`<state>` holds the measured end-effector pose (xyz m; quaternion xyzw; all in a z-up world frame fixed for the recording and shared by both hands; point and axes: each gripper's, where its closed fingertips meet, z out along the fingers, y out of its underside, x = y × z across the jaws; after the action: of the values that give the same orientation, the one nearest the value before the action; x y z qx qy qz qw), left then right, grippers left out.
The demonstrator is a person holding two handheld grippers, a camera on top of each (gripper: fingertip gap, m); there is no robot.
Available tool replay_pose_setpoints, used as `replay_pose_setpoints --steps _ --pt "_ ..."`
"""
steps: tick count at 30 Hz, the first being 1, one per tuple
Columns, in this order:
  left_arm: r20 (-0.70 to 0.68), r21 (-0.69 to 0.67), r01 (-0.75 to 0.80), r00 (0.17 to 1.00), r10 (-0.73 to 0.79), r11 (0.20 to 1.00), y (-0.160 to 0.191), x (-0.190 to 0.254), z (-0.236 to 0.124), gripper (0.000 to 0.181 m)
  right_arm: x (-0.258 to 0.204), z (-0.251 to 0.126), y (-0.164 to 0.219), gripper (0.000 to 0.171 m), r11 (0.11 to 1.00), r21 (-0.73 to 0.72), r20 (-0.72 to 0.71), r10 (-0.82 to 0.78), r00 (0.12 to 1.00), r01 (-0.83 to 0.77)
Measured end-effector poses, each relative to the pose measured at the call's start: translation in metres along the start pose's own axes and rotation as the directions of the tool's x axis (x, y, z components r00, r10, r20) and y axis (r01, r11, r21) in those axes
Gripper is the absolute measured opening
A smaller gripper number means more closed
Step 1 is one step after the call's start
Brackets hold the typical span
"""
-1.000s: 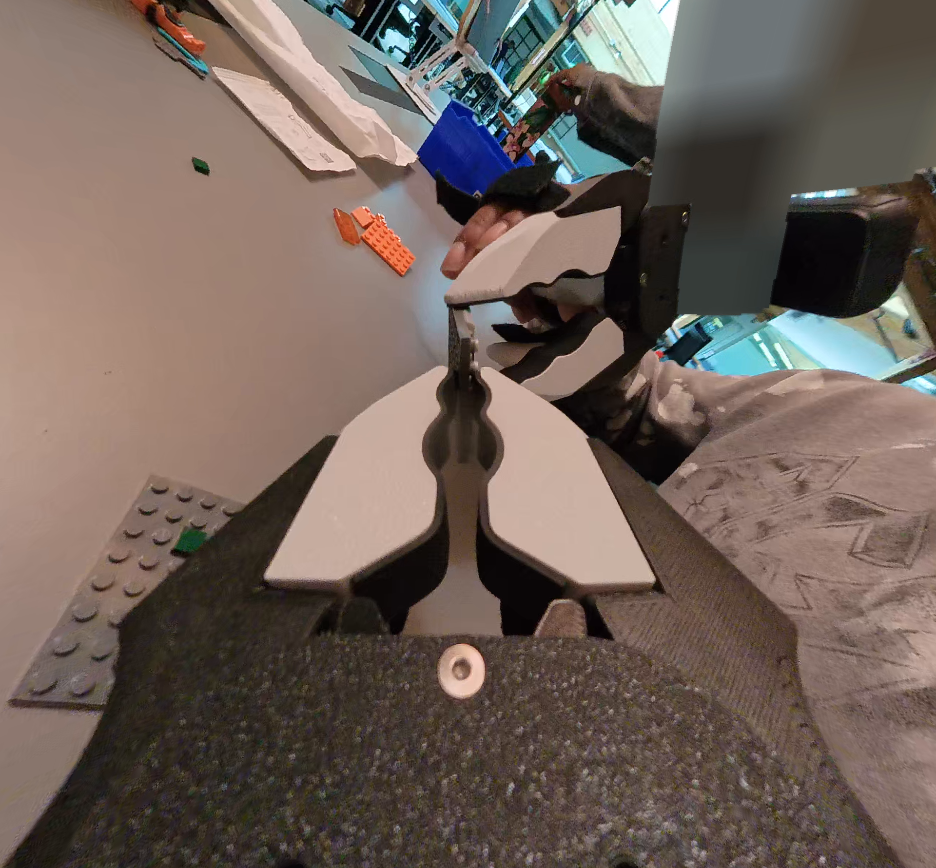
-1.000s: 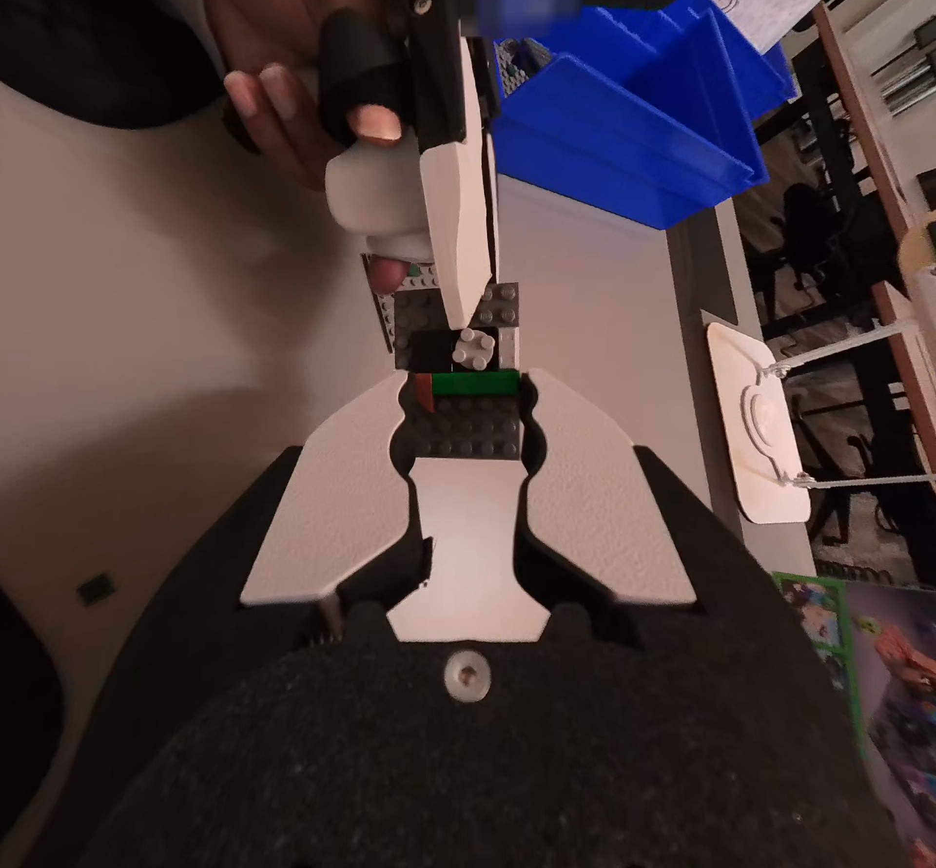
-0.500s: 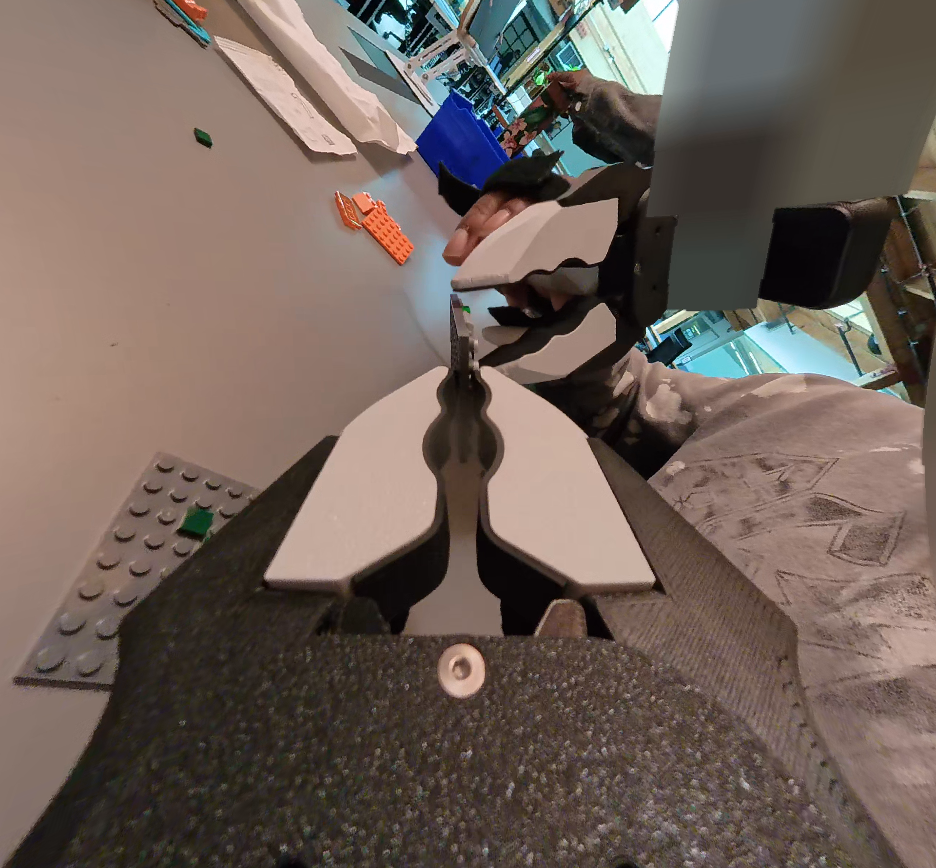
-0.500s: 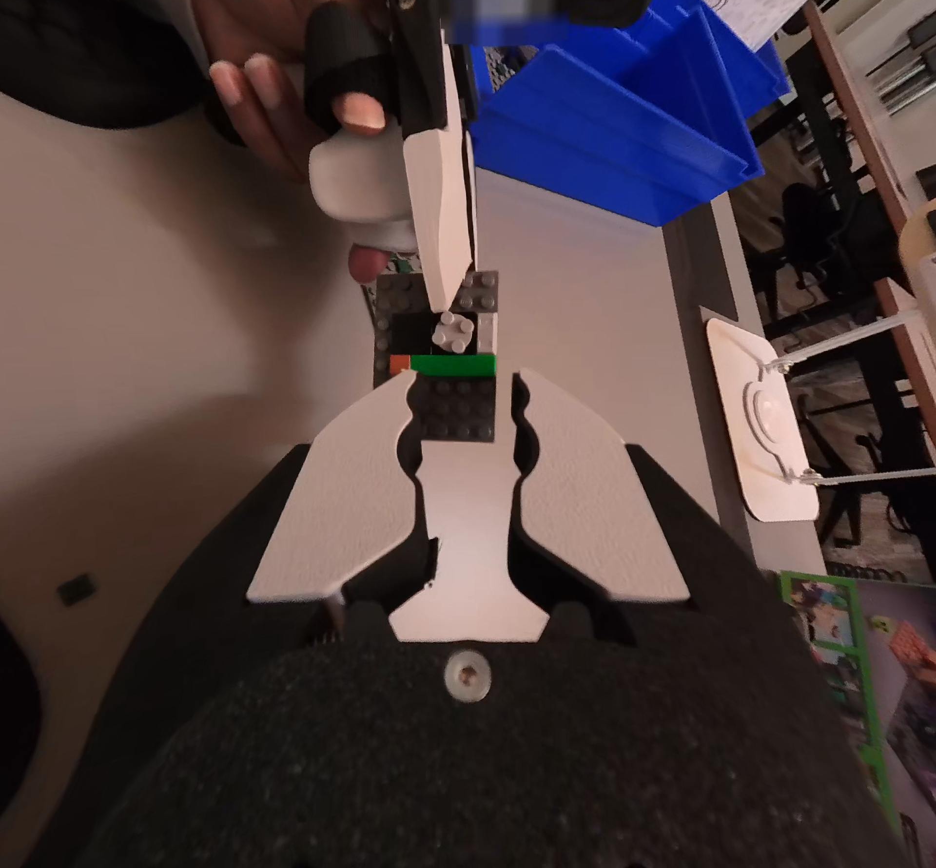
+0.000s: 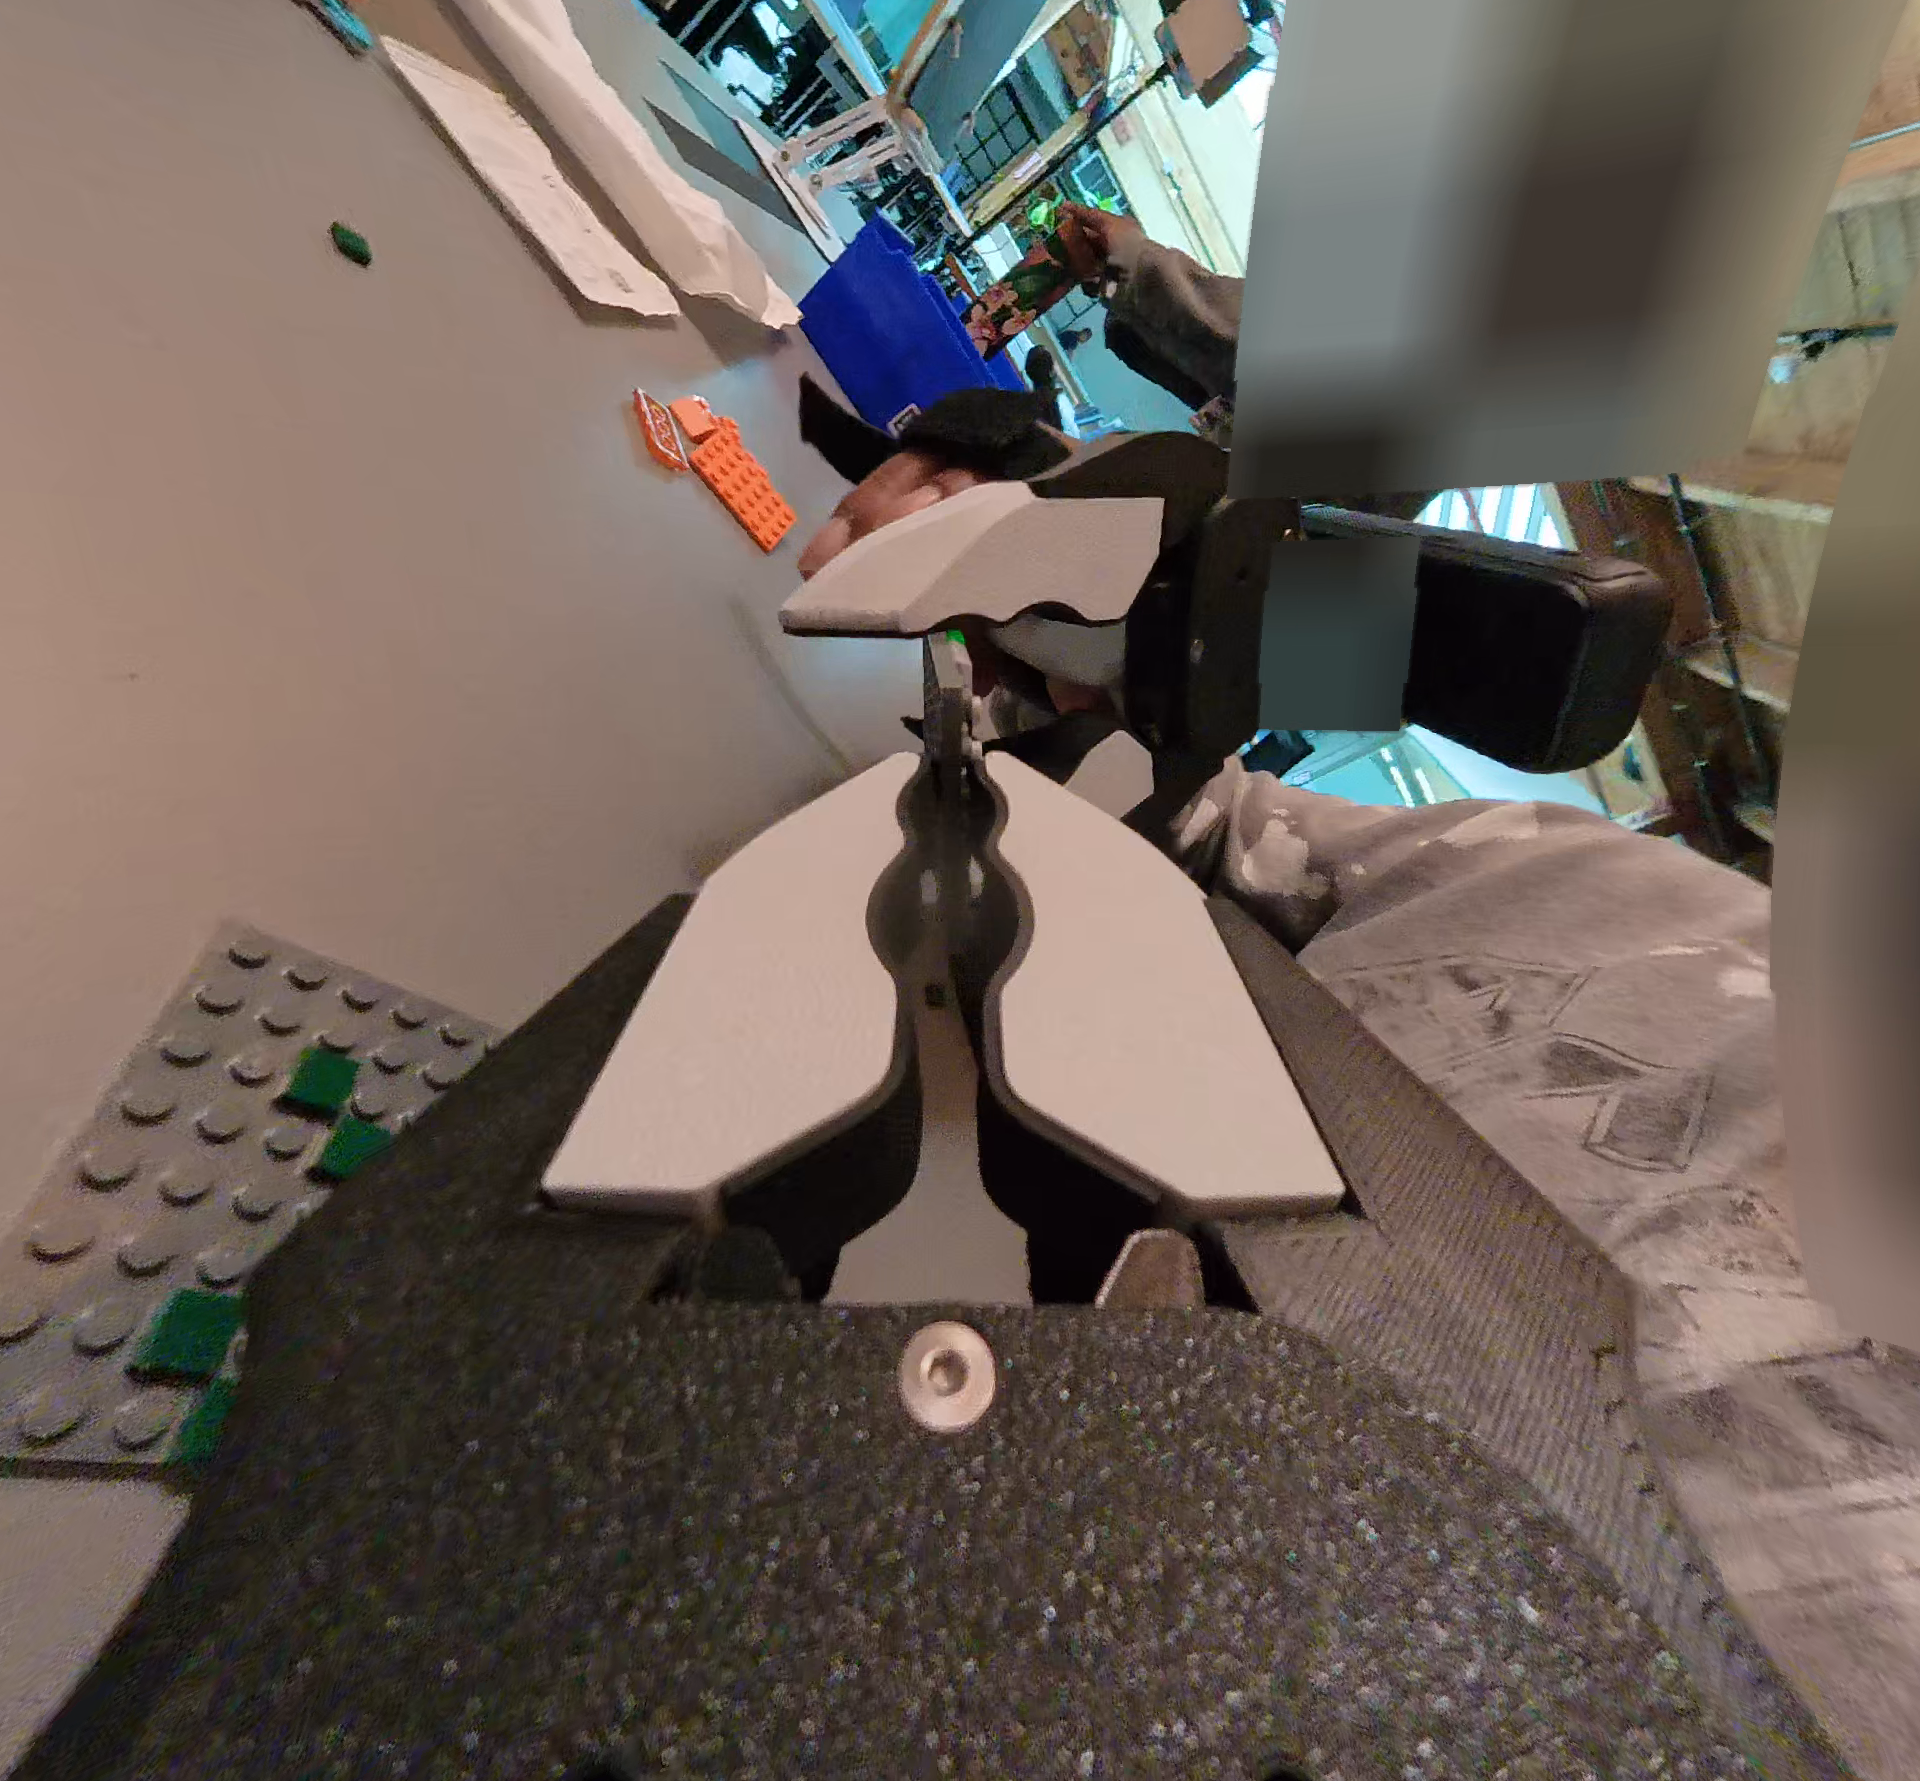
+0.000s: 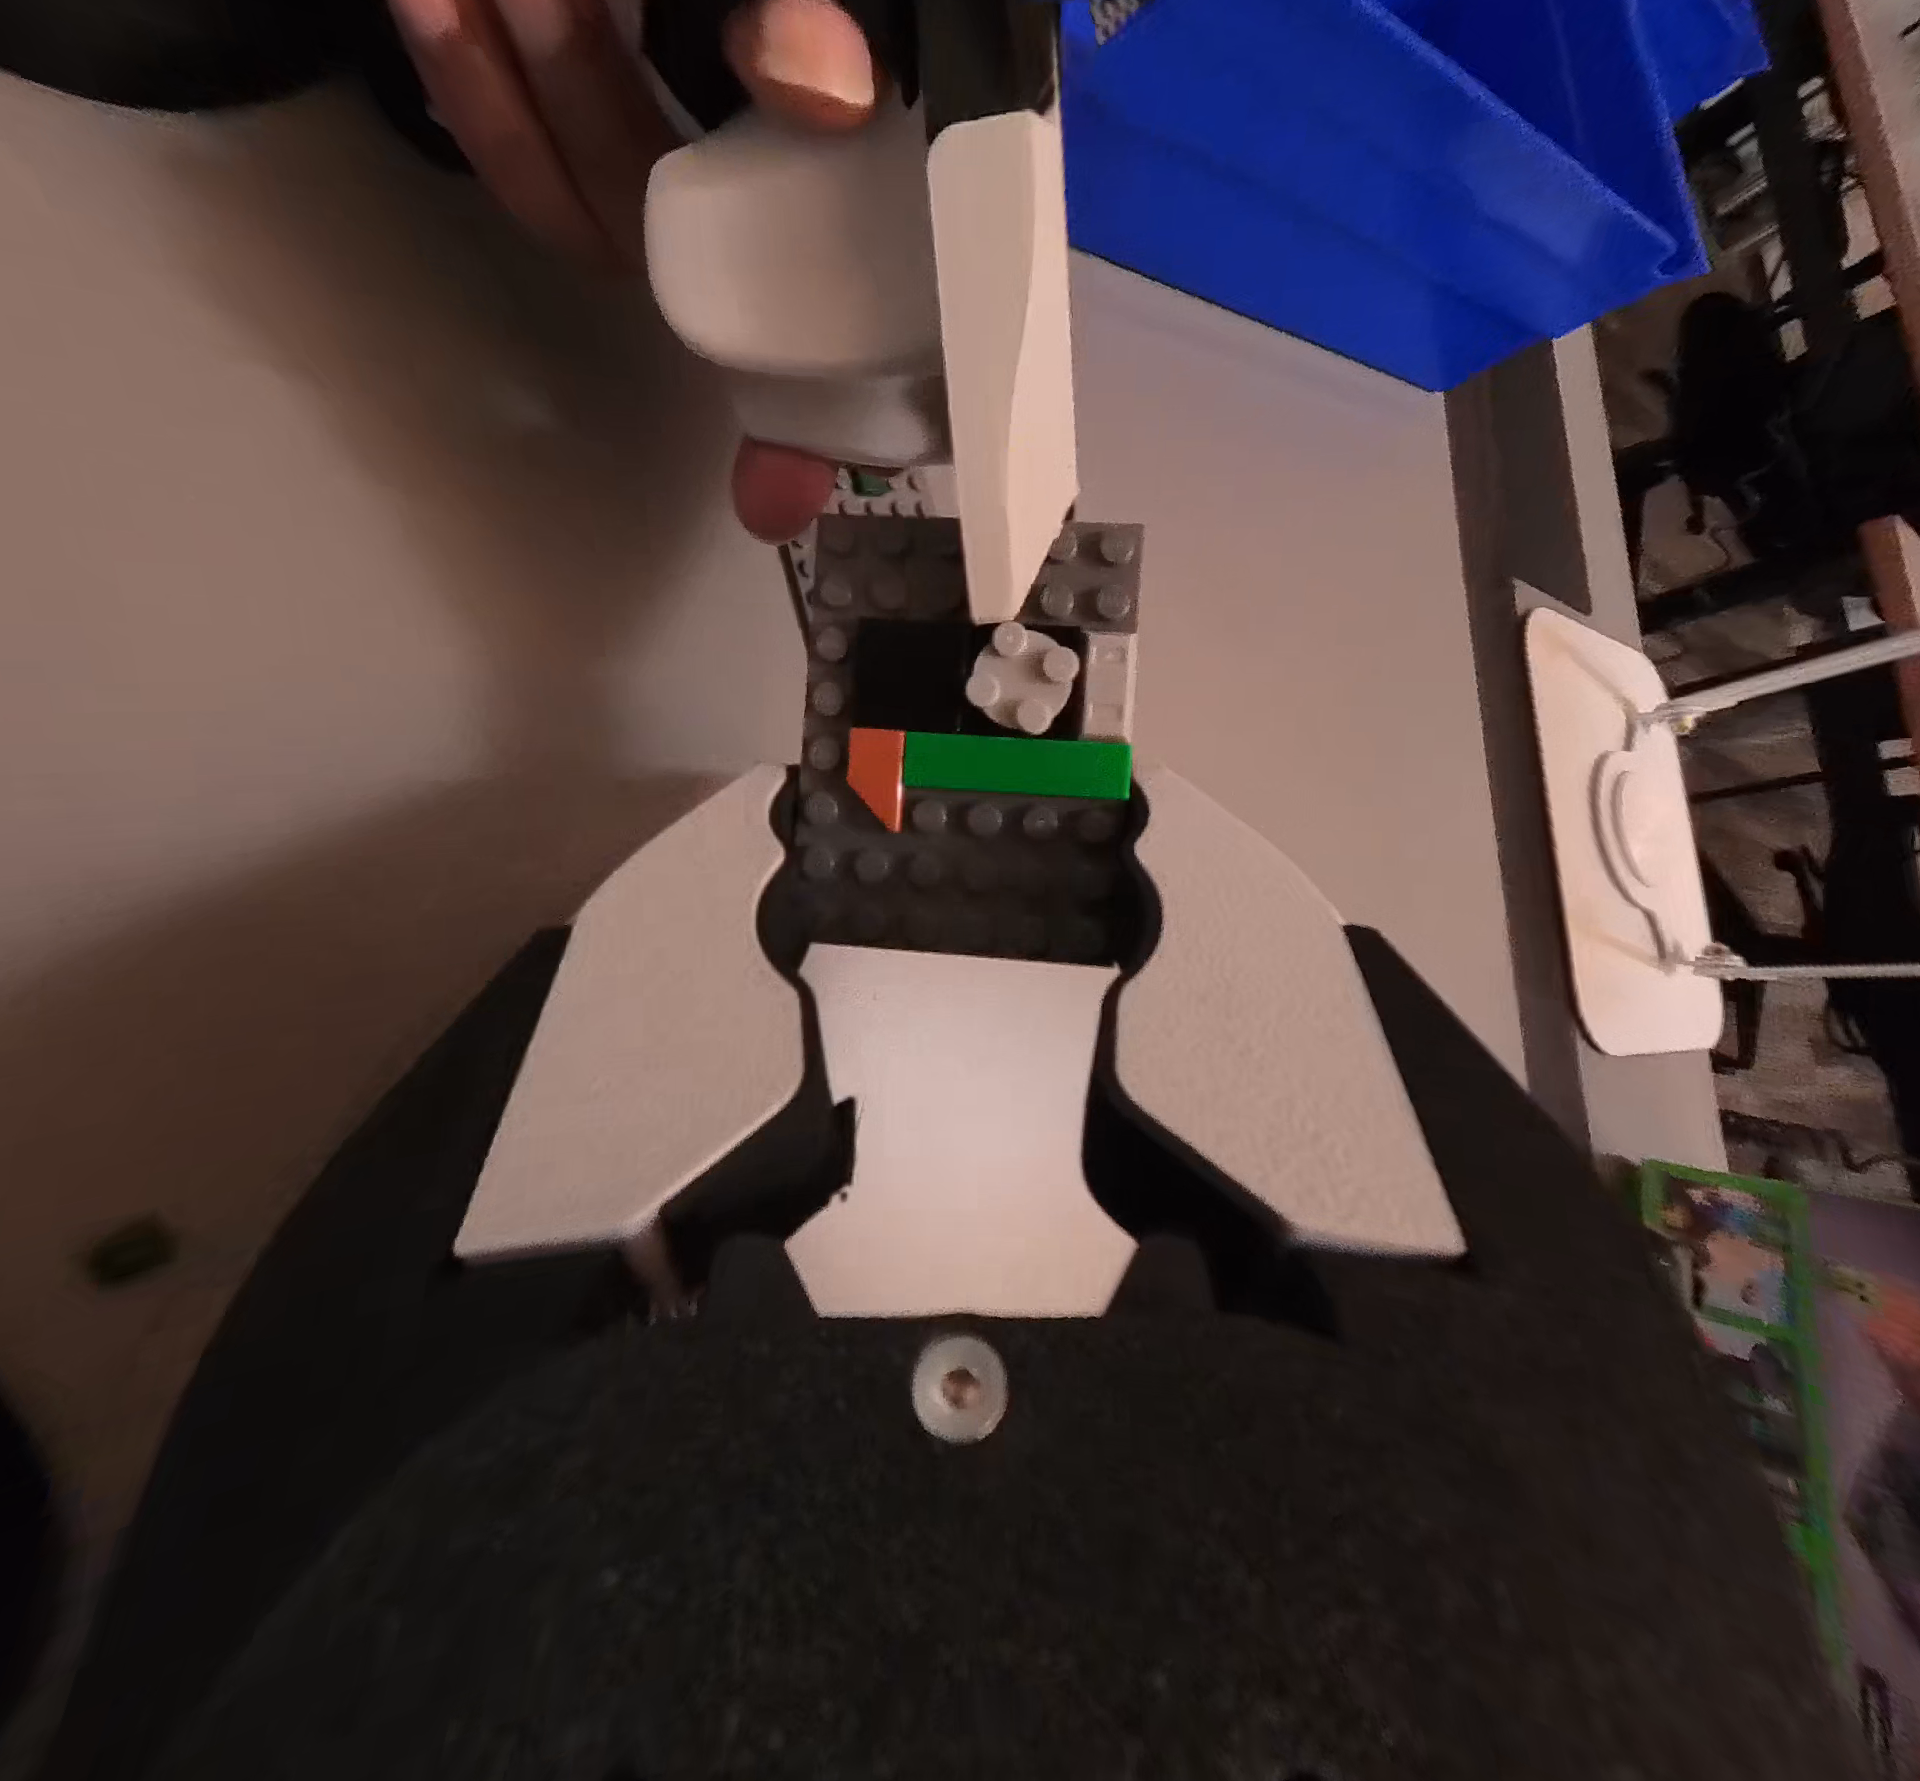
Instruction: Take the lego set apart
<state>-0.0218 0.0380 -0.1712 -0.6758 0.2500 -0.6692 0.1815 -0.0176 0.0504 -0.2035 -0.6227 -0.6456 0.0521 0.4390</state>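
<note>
1. While both grippers meet in mid-air above the table [image 5: 312,651], the lego set [image 6: 966,775] hangs between them — a dark grey studded plate carrying a green tile [image 6: 1016,767], an orange wedge [image 6: 878,775], a black block and a round grey stud piece [image 6: 1023,675];
2. right gripper [image 6: 961,843] — fingers pinching the plate's side edges;
3. left gripper [image 5: 948,767] pressed together on the plate's thin edge.
</note>
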Motion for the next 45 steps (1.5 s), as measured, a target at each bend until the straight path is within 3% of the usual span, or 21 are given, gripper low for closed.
replay_pose_setpoints --steps 2,5,8,9,15,19,25,30,37,45 --pt "-0.034 0.009 0.029 0.999 -0.029 1.000 0.000 0.003 0.000 0.006 -0.001 -0.003 -0.002 0.056 1.000 0.018 0.030 0.022 0.999 -0.023" --pt "-0.019 -0.005 -0.052 0.998 0.052 0.999 0.002 0.007 0.003 0.007 -0.002 -0.006 -0.002 0.056 0.999 0.031 0.053 0.021 0.998 -0.023" --pt "-0.014 -0.075 -0.113 0.994 0.113 0.991 0.015 0.010 0.009 0.024 -0.003 -0.007 -0.007 0.055 0.997 0.061 0.066 0.036 0.997 -0.040" --pt "0.005 -0.083 -0.137 0.990 0.138 0.987 0.017 0.009 0.011 0.011 -0.004 -0.007 -0.007 0.055 0.998 0.062 0.065 0.027 0.998 -0.031" --pt "0.111 -0.082 -0.213 0.969 0.221 0.974 0.012 -0.001 0.012 0.006 0.005 -0.010 -0.003 0.056 0.999 0.043 0.020 -0.002 1.000 0.001" --pt "0.254 -0.123 -0.352 0.892 0.373 0.928 0.007 -0.013 0.004 0.006 0.026 -0.032 -0.016 0.049 0.979 0.163 0.008 0.124 0.992 -0.124" --pt "0.366 -0.258 -0.495 0.745 0.558 0.830 0.013 -0.023 0.007 0.006 0.025 -0.031 -0.028 0.020 0.983 0.179 -0.066 0.062 0.996 -0.050" --pt "0.412 -0.303 -0.551 0.660 0.629 0.777 0.012 -0.024 0.008 0.006 0.021 -0.020 -0.029 0.016 0.980 0.173 -0.067 0.113 0.991 -0.100" --pt "0.417 -0.312 -0.538 0.663 0.622 0.783 0.013 -0.026 0.006 0.006 0.019 -0.016 -0.028 0.008 0.982 0.171 -0.072 0.093 0.993 -0.079" --pt "0.425 -0.397 -0.623 0.525 0.737 0.674 0.015 -0.025 0.004 0.008 0.016 -0.015 -0.028 0.008 0.978 0.188 -0.057 0.101 0.993 -0.089"
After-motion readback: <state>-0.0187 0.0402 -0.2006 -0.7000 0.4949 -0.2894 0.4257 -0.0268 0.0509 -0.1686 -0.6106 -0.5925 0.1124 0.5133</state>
